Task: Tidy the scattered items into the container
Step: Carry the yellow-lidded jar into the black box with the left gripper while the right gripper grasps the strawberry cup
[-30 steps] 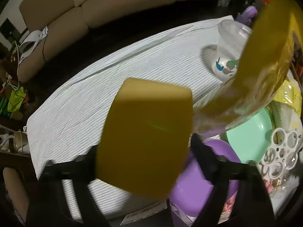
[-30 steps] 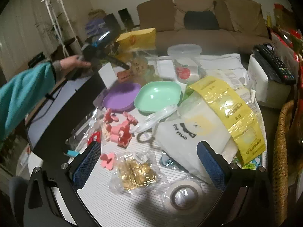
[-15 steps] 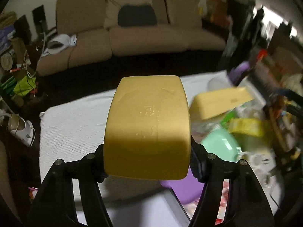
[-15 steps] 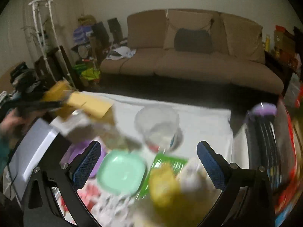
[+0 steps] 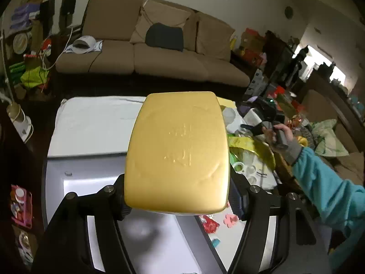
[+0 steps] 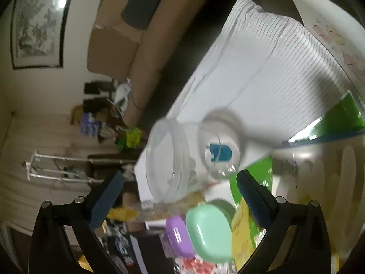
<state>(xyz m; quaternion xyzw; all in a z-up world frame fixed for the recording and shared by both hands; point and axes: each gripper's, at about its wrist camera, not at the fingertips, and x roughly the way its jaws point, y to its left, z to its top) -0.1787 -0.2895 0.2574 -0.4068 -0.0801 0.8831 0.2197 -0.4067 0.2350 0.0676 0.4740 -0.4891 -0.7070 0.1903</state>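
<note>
My left gripper (image 5: 178,202) is shut on a flat golden-yellow box (image 5: 178,150), held level above a white open container (image 5: 75,182) at the table's near left. The box hides much of the table behind it. My right gripper (image 6: 180,189) is open and empty, rolled sideways, with a clear plastic cup (image 6: 182,157) just beyond its fingers. A mint green plate (image 6: 208,233) and a purple plate (image 6: 178,235) lie close below it. The right gripper also shows in the left wrist view, held in a hand (image 5: 276,132) over the clutter.
A striped white cloth (image 6: 262,68) covers the table. Yellow bags (image 5: 251,146), pink flower pieces (image 5: 230,219) and a white bag (image 5: 257,173) crowd the right side. A white appliance (image 6: 328,22) stands at the far edge. A brown sofa (image 5: 159,54) is behind.
My left gripper has swung with the box from over the plates to above the white container. My right gripper has moved toward the clear cup and rolled sideways.
</note>
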